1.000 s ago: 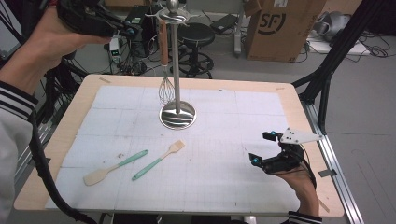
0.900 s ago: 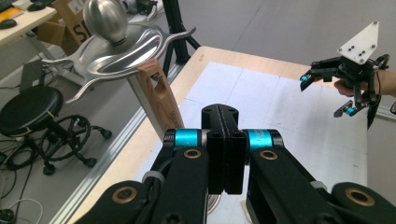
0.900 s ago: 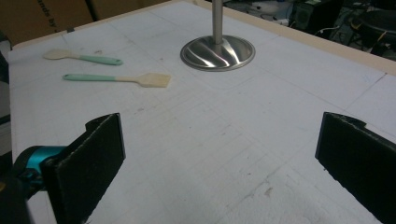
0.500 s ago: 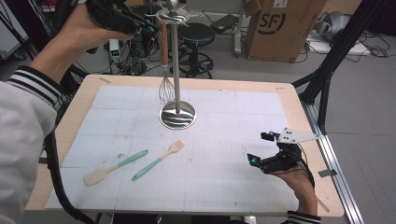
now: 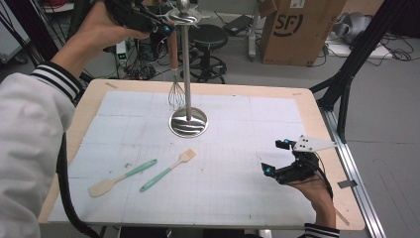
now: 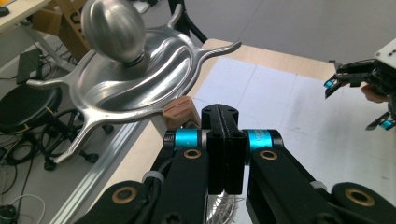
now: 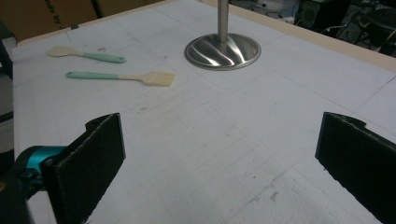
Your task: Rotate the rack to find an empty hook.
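A steel utensil stand [image 5: 188, 123] rises from the middle of the white mat, and its hooked top plate [image 6: 126, 79] is crowned by a knob. A whisk [image 5: 175, 94] with a wooden handle [image 6: 180, 112] hangs beside the pole. My left gripper [image 5: 166, 27] is held high next to the handle's top; its jaws [image 6: 226, 114] are shut, with nothing seen between them. My right gripper [image 5: 273, 157] rests low at the mat's front right, open and empty [image 7: 219, 163]. A teal-handled spatula [image 5: 121, 177] and a teal-handled brush [image 5: 166, 171] lie front left.
The wooden table edge [image 5: 322, 129] borders the mat. Black frame struts [image 5: 346, 74] stand at the right. A cardboard box [image 5: 292, 29] and a stool [image 5: 208, 37] are on the floor behind. The left gripper's cable [image 5: 64, 188] hangs over the table's left front.
My left gripper has moved right, from left of the stand's top up to the whisk handle. The whisk and the right gripper have stayed still.
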Available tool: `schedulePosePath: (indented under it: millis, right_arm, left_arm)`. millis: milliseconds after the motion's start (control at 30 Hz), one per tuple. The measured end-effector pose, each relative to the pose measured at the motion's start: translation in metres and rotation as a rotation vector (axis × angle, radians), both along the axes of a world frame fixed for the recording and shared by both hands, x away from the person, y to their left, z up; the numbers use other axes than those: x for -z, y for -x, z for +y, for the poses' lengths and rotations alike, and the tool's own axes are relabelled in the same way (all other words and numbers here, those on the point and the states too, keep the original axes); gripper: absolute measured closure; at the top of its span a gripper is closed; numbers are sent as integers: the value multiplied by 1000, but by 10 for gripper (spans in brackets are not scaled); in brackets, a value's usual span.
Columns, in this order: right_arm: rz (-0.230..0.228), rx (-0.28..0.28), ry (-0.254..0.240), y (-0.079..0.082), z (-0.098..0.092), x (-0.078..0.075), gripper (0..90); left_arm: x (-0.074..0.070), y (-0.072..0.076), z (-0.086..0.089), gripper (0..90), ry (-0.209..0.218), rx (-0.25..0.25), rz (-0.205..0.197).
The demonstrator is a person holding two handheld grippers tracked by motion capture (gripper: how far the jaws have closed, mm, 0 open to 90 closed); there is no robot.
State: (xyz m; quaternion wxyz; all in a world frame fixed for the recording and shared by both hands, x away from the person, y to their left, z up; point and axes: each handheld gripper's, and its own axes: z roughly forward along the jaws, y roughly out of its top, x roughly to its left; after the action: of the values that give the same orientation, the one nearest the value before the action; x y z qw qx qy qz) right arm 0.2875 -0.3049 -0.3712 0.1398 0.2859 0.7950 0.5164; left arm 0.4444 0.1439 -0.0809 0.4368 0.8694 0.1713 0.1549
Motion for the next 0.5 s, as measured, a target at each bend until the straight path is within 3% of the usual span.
schedulePosePath:
  millis: [500]
  right_arm:
    - [3, -7, 9, 0, 4, 0, 1]
  left_arm:
    - [0, -20, 29, 898, -3, -85, -12]
